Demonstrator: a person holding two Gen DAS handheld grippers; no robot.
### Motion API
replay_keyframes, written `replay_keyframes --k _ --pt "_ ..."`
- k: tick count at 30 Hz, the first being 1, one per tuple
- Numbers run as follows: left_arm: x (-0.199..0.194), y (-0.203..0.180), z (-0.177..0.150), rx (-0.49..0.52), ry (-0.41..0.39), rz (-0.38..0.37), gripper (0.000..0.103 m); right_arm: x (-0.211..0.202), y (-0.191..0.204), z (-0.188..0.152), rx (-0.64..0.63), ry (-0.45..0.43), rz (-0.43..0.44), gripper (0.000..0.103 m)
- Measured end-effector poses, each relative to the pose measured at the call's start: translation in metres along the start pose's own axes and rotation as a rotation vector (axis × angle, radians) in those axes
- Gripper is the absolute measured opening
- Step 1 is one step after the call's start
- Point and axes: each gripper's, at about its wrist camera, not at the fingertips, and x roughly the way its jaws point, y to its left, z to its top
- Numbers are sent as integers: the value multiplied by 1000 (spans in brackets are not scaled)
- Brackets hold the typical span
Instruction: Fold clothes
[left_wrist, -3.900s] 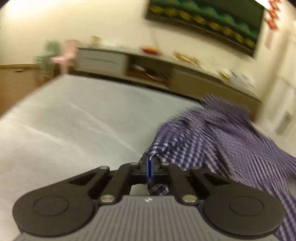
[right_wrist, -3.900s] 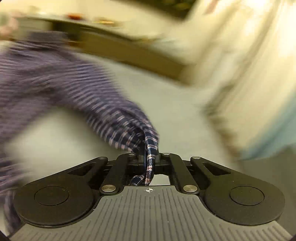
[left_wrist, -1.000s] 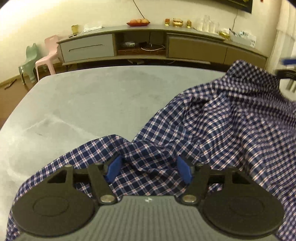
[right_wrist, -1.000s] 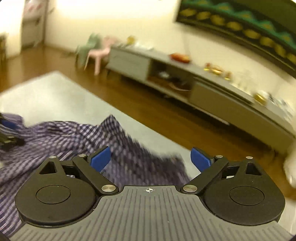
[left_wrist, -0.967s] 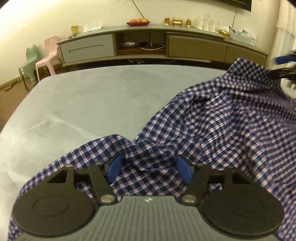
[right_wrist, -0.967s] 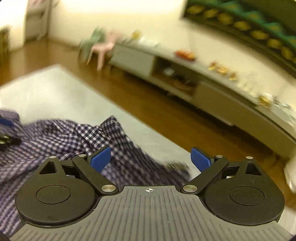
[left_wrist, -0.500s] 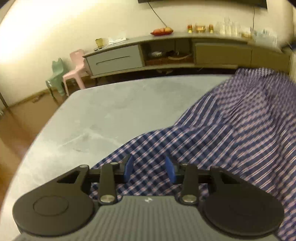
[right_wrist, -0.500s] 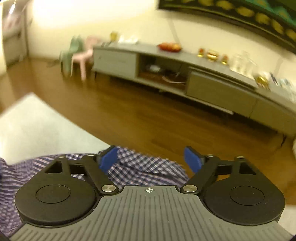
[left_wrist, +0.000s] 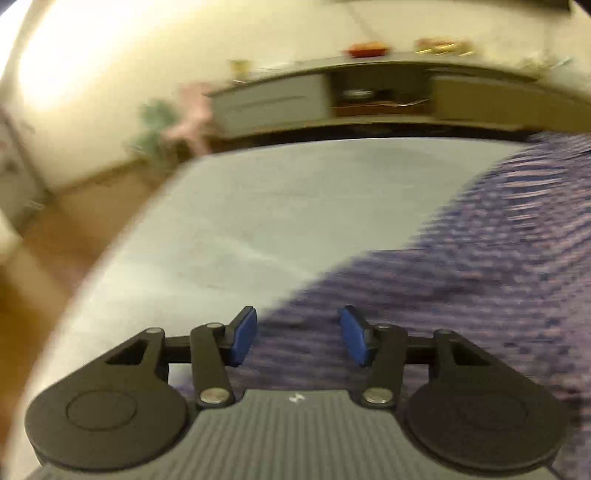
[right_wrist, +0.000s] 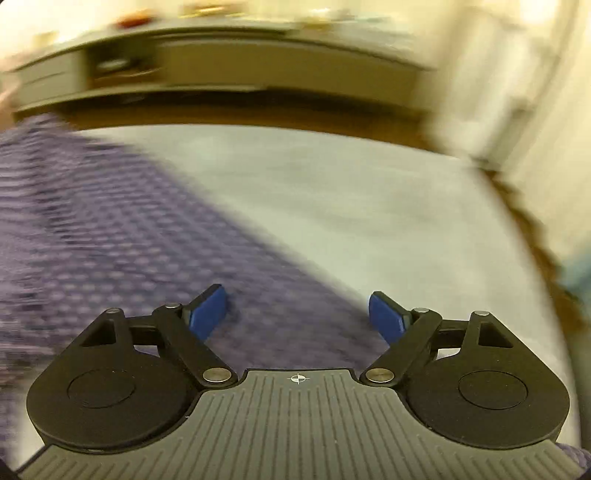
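Observation:
A blue and white checked shirt (left_wrist: 480, 258) lies spread on a pale grey surface (left_wrist: 277, 206), blurred by motion. In the left wrist view it fills the right and lower middle. My left gripper (left_wrist: 297, 334) is open over the shirt's near left edge, empty. In the right wrist view the shirt (right_wrist: 110, 229) covers the left half of the grey surface (right_wrist: 369, 206). My right gripper (right_wrist: 297, 317) is open wide over the shirt's near right edge, holding nothing.
A long low grey cabinet (left_wrist: 369, 96) stands against the far wall, with small pink and green chairs (left_wrist: 177, 122) to its left. Wooden floor (left_wrist: 55, 240) borders the surface on the left. A pale curtain (right_wrist: 535, 110) hangs at the right.
Both grippers let go of the shirt, which now lies spread flat. The left gripper's jaws opened wider in the last half second. Both cameras are swinging, the right one back over the surface.

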Motion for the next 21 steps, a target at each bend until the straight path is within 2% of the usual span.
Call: replay_keyframes --k 1,2,3,4,5,6,9,11,15,17,19,21 --pt "0 3 1 -13 3 0 49 2 -9 -1 -10 3 -62 83" --pt "-7 3 3 -30 1 -36 45 3 -15 0 -17 17 -99 81" --pt "-13 3 5 -47 -1 -72 38 3 -17 1 -25 35 -119 75" --pt "-20 3 8 -63 -3 -108 38 -1 -15 2 -39 42 -126 62" --pt "-27 2 10 -80 -5 -144 38 -9 -11 4 -52 31 -121 60" --pt "-33 2 12 -97 -7 -180 38 -21 -5 4 -50 -5 -86 62" --pt "-54 -16 10 -77 -24 -330 43 -70 10 -14 -25 -132 118 82" --pt "-62 -33 6 -33 -29 -403 44 -89 26 -24 -51 -179 230 83" --pt "-42 -45 -10 34 -2 -340 45 -90 61 -23 -54 -202 318 83" --pt "-30 -34 -13 31 -14 -314 59 -78 72 -18 -21 -204 348 83" --pt "-22 -28 -10 49 -16 -216 62 -60 76 -14 6 -163 373 81" --pt "-13 -21 -8 67 -19 -119 62 -39 81 -17 -28 -76 323 76"
